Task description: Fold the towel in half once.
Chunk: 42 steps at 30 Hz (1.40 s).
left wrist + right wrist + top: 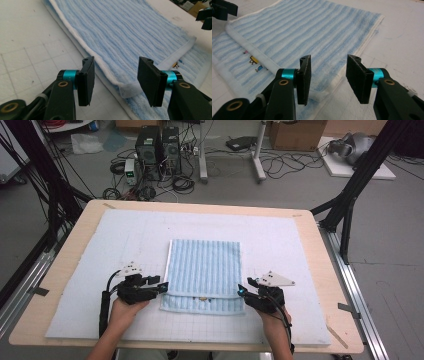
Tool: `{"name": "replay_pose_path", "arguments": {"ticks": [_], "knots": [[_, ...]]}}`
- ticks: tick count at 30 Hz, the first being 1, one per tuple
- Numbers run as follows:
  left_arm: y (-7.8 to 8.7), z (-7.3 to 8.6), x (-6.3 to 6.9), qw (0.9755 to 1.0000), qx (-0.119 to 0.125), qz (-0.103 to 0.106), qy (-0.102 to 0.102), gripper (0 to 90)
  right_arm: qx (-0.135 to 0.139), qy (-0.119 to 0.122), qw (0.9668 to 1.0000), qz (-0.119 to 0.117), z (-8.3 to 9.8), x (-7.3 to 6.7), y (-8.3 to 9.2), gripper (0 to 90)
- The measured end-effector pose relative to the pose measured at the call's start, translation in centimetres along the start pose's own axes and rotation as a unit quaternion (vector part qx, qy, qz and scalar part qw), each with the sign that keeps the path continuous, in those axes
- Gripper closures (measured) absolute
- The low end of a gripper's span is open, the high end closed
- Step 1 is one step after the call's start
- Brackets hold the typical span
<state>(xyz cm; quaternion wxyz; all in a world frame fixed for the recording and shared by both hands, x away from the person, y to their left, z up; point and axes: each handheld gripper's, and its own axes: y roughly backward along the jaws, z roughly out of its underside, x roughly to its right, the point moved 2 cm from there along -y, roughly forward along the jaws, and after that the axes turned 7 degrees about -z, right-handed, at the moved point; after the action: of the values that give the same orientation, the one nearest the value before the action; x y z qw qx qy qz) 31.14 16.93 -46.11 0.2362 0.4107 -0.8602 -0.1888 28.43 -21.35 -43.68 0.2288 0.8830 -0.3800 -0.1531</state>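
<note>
- Nearest the person, the left gripper (162, 286) and the right gripper (242, 290) sit at the two near corners of the light blue striped terry towel (205, 267), which lies in the middle of the pale gridded foam mat (310, 320) on the wooden table (65, 260).
- Both pairs of jaws stand apart, clamped on nothing; in each gripper view a folded corner lies just beyond the pads.
- Progress, as a judgement: one fold looks done, since the top layer stops short of the near hem; the next fold is not yet started and both corners are ungripped.
- The right gripper view shows small coloured printed figures (253, 61) on the lower layer; the high view gives only a speck.
- Farther off, the high view alone takes in the computer towers (159, 147) and cables on the floor.
</note>
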Motion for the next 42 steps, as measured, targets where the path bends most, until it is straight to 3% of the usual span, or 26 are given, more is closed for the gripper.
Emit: {"name": "replay_pose_path", "arguments": {"ticks": [5, 10, 15, 25, 31, 36, 39, 42], "knots": [[-0.4, 0.1, 0.2, 0.9998, -0.019, -0.008, -0.003, 53.6, 0.002, 0.0, 1.0, 0.002, 0.1, 0.2, 0.1, 55.1], [-0.6, 0.1, 0.4, 0.9995, -0.029, -0.006, -0.01, 74.0, 0.005, -0.004, 1.0, 0.003, 0.2, 0.4, 0.2, 55.1], [-0.3, 0.0, 0.6, 0.9999, -0.009, -0.004, -0.008, 85.5, 0.005, -0.006, 1.0, 0.005, 0.3, 0.4, 0.3, 54.9], [0.7, -0.6, 0.9, 0.9996, 0.025, 0.013, 0.0, 87.0, 0.009, -0.011, 0.9999, 0.004, 0.7, 0.4, 0.9, 54.8], [1.0, -0.7, 1.0, 0.999, 0.034, 0.03, 0.007, 87.0, -0.01, -0.007, 0.9994, -0.031, 1.1, -0.2, 0.4, 56.4], [1.1, -0.7, 1.1, 0.9989, 0.034, 0.032, 0.009, 87.1, -0.061, 0.002, 0.9976, -0.034, 1.8, -0.6, -1.4, 65.3], [1.2, -0.7, 1.0, 0.9989, 0.032, 0.032, 0.009, 87.1, -0.062, -0.002, 0.9975, -0.033, 1.9, -0.6, -1.6, 77.2], [1.3, -0.7, 1.0, 0.9988, 0.032, 0.035, 0.011, 87.1, -0.069, 0.007, 0.9971, -0.031, 1.8, -0.7, -1.6, 82.9]]}}
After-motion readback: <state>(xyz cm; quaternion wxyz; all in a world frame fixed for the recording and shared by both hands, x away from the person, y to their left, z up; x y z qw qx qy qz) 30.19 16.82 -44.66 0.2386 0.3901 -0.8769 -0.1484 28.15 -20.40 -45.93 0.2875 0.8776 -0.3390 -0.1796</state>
